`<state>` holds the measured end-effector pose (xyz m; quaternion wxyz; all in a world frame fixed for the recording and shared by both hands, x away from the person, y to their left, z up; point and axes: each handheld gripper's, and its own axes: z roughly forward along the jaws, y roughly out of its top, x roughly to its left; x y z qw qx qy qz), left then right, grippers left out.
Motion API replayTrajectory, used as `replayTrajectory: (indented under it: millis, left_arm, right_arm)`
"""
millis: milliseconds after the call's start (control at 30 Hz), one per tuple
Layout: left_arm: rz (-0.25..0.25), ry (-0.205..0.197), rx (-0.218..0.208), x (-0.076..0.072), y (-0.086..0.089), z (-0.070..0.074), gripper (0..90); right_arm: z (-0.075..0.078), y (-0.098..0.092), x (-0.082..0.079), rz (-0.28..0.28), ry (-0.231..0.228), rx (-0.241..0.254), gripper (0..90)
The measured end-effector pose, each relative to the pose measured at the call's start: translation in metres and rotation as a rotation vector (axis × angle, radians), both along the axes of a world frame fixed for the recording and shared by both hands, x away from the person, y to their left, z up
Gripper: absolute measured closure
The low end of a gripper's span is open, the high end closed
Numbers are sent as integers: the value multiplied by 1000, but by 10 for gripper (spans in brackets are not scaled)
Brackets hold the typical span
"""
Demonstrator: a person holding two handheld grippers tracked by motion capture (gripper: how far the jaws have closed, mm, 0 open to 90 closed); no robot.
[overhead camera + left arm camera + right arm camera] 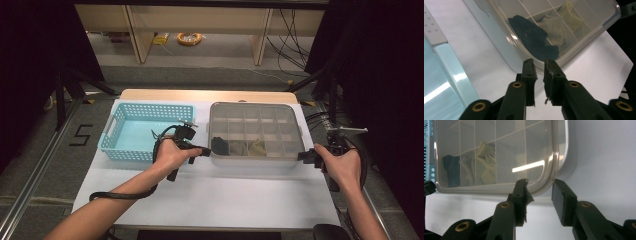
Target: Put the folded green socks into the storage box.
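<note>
A clear lidded box (255, 159) with a grid of compartments lies on the white table top. Its near row holds a dark blue cloth (219, 145), a grey cloth (551, 25) and a yellow-green cloth (486, 157). My left gripper (207, 150) is at the box's near left corner. Its jaws (539, 63) stand a narrow gap apart with the corner rim at their tips, and no pad visibly presses on it. My right gripper (301, 157) is at the near right corner. Its jaws (540, 182) stand wider, with the rounded corner between them and clear of the right pad.
A light blue slotted basket (120, 150) stands directly left of the box, close to my left hand. White table surface (210, 195) stretches from the box to the near edge. Black stands and cables flank the table on both sides.
</note>
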<state>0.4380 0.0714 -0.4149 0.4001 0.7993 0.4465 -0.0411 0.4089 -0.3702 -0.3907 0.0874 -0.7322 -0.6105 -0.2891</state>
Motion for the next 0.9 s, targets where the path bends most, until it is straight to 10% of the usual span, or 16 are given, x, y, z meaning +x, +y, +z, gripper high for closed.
replayTrajectory:
  millis: [233,500,900]
  left_arm:
    - [-34,20,29,-2,3,-3,895]
    - [-94,27,100,-3,0,-8,899]
    - [-93,14,110,0,-3,-8,899]
  right_arm:
    - [2,3,-5,-45,9,1,718]
    - [5,5,-16,8,21,-74,891]
    - [-6,8,-14,72,27,-114,900]
